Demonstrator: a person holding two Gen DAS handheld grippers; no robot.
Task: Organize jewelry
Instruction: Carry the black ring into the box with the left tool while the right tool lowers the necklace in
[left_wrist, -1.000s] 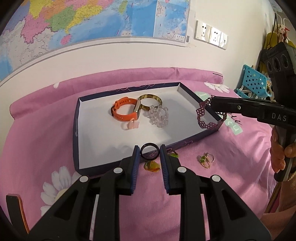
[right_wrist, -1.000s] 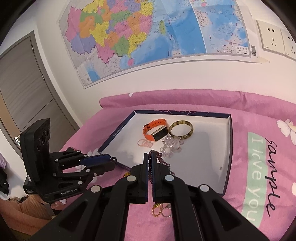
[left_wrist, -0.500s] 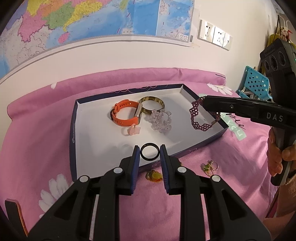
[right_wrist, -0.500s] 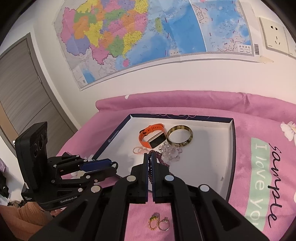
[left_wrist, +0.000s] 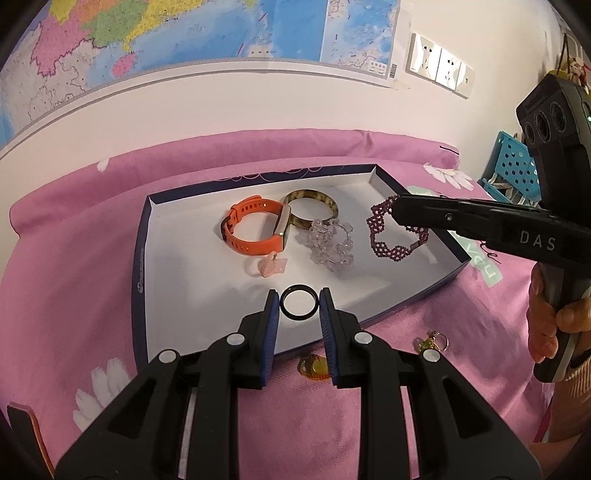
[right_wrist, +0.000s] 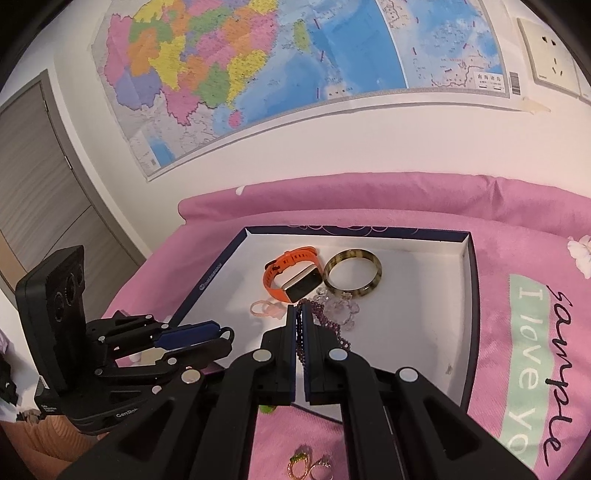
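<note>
A shallow navy box with a white floor (left_wrist: 177, 266) lies on the pink bedspread. In it are an orange watch (left_wrist: 255, 229), a tortoise bangle (left_wrist: 314, 206), a clear bead bracelet (left_wrist: 330, 245) and a pink ring (left_wrist: 269, 266). My left gripper (left_wrist: 298, 304) is shut on a black ring (left_wrist: 299, 305) and holds it over the box's near part. My right gripper (right_wrist: 300, 321) is shut on a purple beaded bracelet (left_wrist: 391, 240) that hangs over the box's right side; the bracelet also shows in the right wrist view (right_wrist: 332, 325).
Loose pieces lie on the bedspread in front of the box: an amber pendant (left_wrist: 314, 367) and green-stoned rings (left_wrist: 430, 339), also seen in the right wrist view (right_wrist: 310, 465). A wall with a map stands behind. A blue crate (left_wrist: 513, 170) stands at far right.
Both grippers have moved forward over the box. The purple bracelet has gone from the box's right rim to inside it. The black ring now hangs over the box floor.
</note>
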